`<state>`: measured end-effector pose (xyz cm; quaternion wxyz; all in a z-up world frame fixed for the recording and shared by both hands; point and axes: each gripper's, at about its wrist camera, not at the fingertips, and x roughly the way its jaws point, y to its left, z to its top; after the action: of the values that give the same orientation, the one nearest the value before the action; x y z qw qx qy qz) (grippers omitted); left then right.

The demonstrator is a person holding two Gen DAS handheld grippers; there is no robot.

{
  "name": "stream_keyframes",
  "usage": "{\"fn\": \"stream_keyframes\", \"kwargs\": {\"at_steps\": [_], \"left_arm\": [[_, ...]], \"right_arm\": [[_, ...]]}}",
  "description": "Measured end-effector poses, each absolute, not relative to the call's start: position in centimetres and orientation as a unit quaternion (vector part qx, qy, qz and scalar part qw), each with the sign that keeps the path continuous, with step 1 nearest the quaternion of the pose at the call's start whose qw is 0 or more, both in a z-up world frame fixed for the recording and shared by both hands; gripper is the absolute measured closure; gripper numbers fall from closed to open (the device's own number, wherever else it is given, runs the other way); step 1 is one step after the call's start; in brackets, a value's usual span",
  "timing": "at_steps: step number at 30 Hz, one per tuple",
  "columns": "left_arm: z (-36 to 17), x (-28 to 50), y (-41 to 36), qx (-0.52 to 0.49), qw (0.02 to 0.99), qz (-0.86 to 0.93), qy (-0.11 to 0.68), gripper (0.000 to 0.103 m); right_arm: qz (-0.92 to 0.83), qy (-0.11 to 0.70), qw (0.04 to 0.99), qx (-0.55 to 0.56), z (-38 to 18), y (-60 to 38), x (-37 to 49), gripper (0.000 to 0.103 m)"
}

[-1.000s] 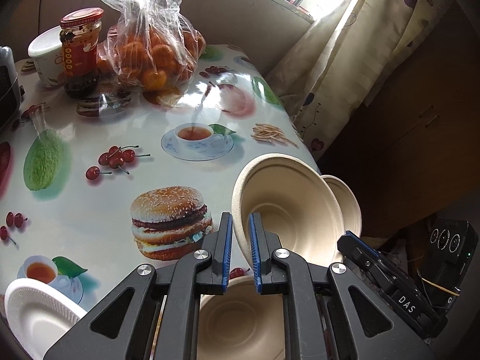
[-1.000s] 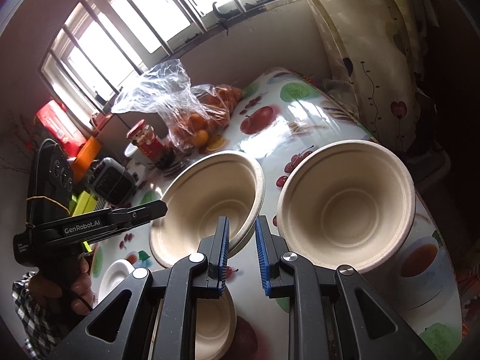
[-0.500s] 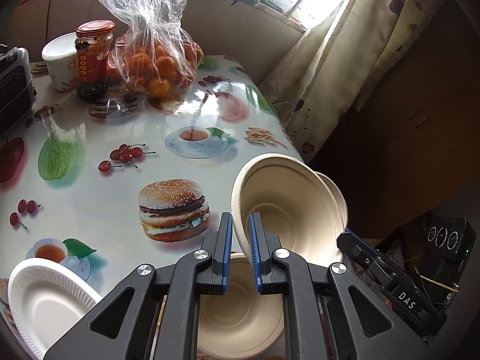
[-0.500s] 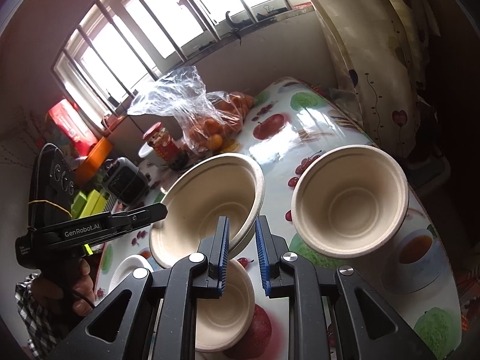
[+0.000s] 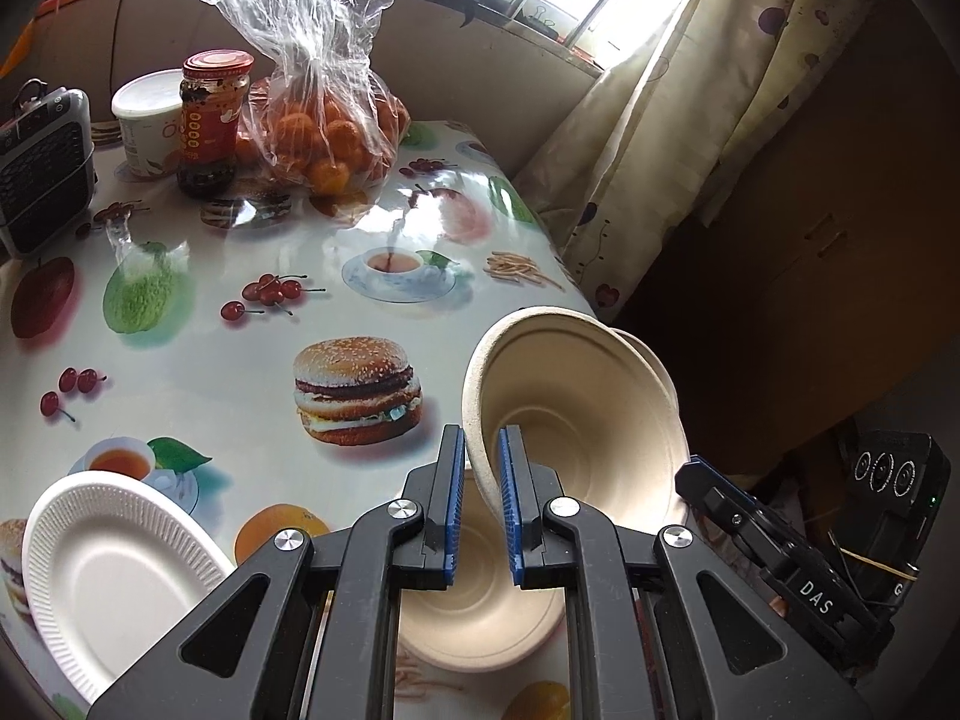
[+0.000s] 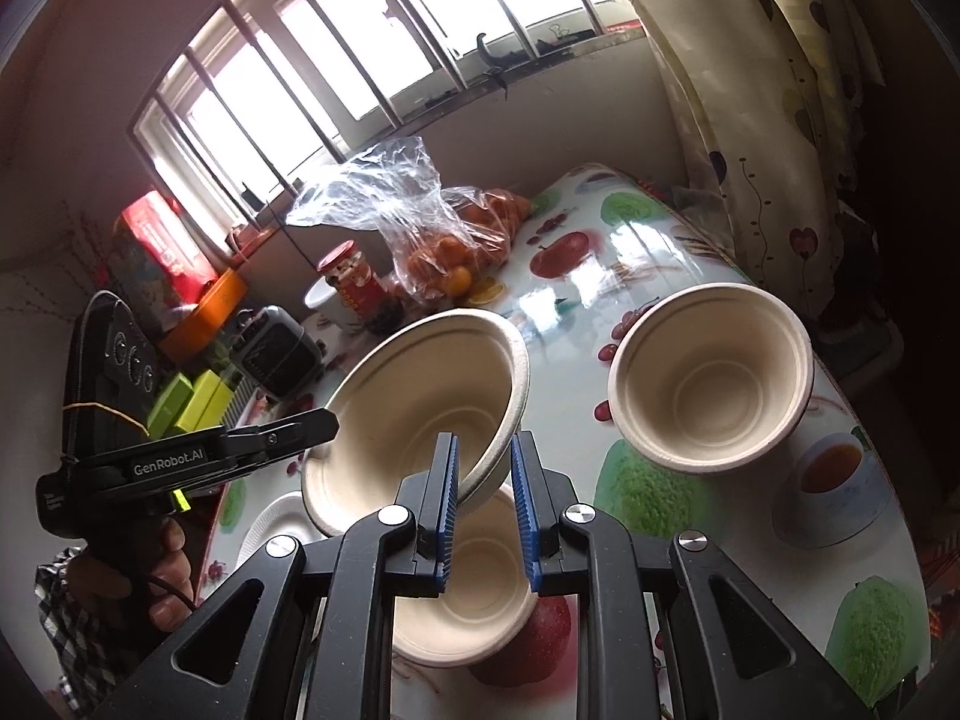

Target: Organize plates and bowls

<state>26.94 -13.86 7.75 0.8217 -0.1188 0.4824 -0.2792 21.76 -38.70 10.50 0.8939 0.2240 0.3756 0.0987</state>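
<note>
Bowl (image 5: 576,408): tilted above second bowl (image 5: 480,612) on bench (image 5: 210,390). Left hand-held gripper (image 5: 481,450) and right hand-held gripper (image 6: 485,456) clamp opposite rims, likely to steady it for nesting.

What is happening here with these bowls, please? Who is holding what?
A person works with two hand-held grippers. The left gripper and the right gripper both have their jaws shut on the rim of one beige bowl, at opposite sides, and hold it tilted above the table. A second bowl lies on the table under it, a third bowl stands further right, and a white plate waits at the left.
</note>
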Motion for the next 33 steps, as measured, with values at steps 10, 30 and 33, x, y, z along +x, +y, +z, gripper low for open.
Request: {"fn": "stream_keyframes", "kwargs": {"at_steps": [10, 30, 33], "left_arm": [[7.9, 25.3, -12.8, -0.121, 0.824, -0.279, 0.478, 0.091], [6.0, 23.4, -11.1, -0.133, 0.818, -0.272, 0.489, 0.091], [5.5, 23.2, -11.0, -0.133, 0.816, -0.271, 0.493, 0.091]], "right_arm": [[0.104, 0.377, 0.893, 0.222, 10.3, -37.8, 20.3, 0.085], [0.108, 0.392, 0.885, 0.226, 8.6, -36.4, 18.6, 0.085], [0.107, 0.394, 0.884, 0.226, 8.3, -36.3, 18.4, 0.085]]}}
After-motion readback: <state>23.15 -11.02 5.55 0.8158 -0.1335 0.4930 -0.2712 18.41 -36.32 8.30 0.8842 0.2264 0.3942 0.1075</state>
